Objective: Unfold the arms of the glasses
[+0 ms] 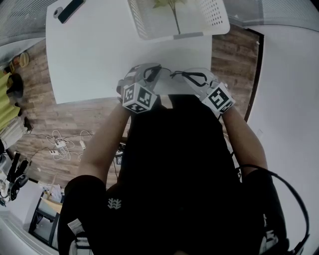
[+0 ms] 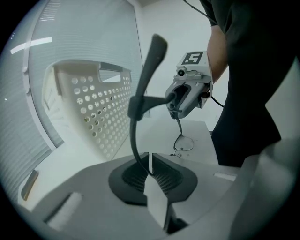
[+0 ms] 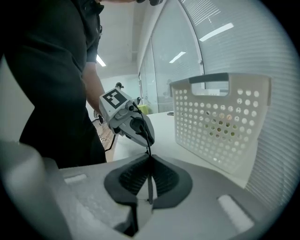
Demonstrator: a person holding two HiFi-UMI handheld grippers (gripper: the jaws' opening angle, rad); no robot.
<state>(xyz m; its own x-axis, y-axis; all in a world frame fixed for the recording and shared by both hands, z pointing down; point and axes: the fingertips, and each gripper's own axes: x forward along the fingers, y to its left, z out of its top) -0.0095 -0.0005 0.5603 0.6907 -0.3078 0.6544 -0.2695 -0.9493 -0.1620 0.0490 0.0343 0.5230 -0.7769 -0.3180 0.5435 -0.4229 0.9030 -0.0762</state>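
The thin dark-framed glasses [image 1: 172, 74] hang in the air over the white table [image 1: 84, 55], stretched between my two grippers. My left gripper [image 1: 151, 73] is shut on one dark arm of the glasses [image 2: 145, 79], which rises from its jaws and bends upward. My right gripper [image 1: 192, 77] is shut on a thin part of the frame [image 3: 149, 157]. In the left gripper view a lens [image 2: 183, 143] dangles below the right gripper [image 2: 176, 110]. The right gripper view shows the left gripper [image 3: 143, 133] close in front.
A white perforated basket [image 1: 209, 20] with greenery inside stands at the table's far edge, close beyond the grippers [image 2: 93, 108] [image 3: 220, 122]. A dark phone-like object [image 1: 70, 10] lies at the far left corner. Cables [image 1: 65, 144] lie on the wooden floor at the left.
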